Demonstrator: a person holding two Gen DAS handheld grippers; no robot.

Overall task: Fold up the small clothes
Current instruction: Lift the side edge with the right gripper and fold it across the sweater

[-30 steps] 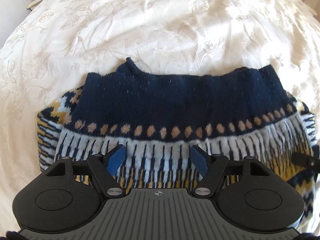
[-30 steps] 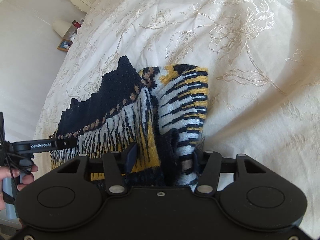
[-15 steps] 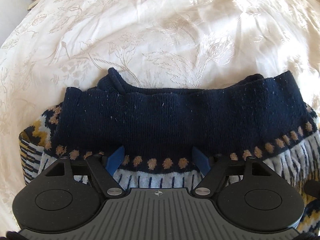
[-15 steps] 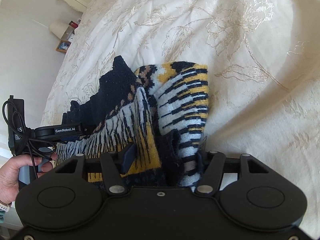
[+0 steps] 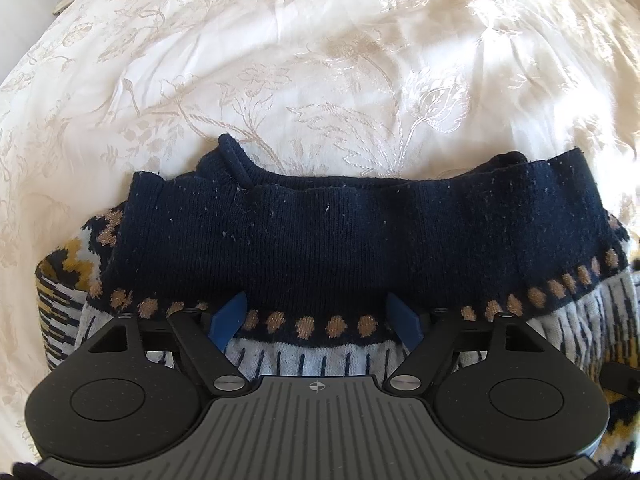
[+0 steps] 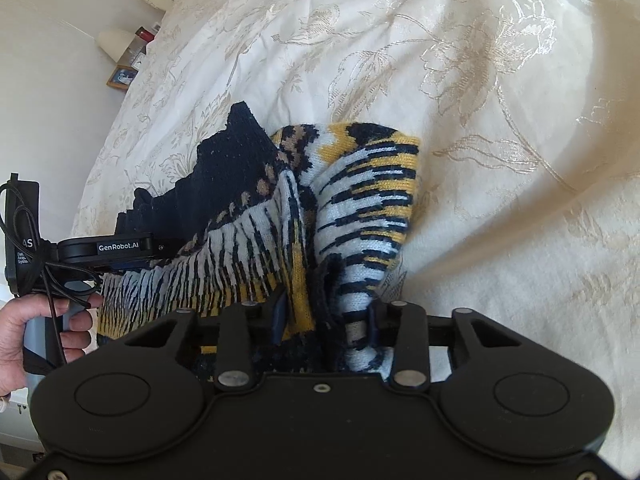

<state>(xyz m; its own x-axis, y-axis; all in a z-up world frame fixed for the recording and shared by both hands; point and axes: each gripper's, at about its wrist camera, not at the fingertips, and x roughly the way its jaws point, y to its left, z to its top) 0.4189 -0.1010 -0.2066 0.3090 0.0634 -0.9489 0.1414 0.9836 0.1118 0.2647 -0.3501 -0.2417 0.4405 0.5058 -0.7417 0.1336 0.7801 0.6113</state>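
Right now I am holding my left gripper (image 5: 316,318) spread wide over the knitted sweater (image 5: 320,240), which is lying folded on the cream floral bedspread (image 5: 320,60). I am clamping my right gripper (image 6: 326,318) on a bunched yellow, white and navy edge of it, with my left hand (image 6: 24,328) gripping its handle alongside.

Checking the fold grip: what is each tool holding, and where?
Left tool: open over the sweater, holding nothing. Right tool: around its bunched striped edge; a firm pinch cannot be told.
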